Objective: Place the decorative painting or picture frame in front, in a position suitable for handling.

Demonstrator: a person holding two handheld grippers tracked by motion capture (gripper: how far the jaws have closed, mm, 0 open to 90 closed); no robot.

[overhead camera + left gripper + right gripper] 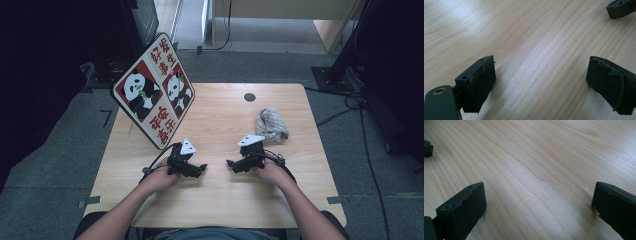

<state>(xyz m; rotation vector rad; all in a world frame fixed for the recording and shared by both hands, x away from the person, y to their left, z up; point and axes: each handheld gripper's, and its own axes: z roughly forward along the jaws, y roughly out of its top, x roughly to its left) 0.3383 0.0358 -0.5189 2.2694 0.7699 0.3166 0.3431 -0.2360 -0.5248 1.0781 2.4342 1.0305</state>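
Note:
My left gripper (200,169) rests low over the wooden table (220,200), held in the person's left hand, and points right toward the other one. In the left gripper view it (540,80) stands open, with bare wood between its jaws. My right gripper (231,164) sits a short way to the right and points left. It (539,205) is open too, with nothing between its jaws. A crumpled grey cloth (271,125) lies behind the right gripper, apart from it.
A red and white panda sign (152,90) leans upright at the table's back left. A dark round hole (249,97) marks the back edge. Cables trail on the floor at the right. A jaw tip of the other gripper (621,8) shows top right in the left gripper view.

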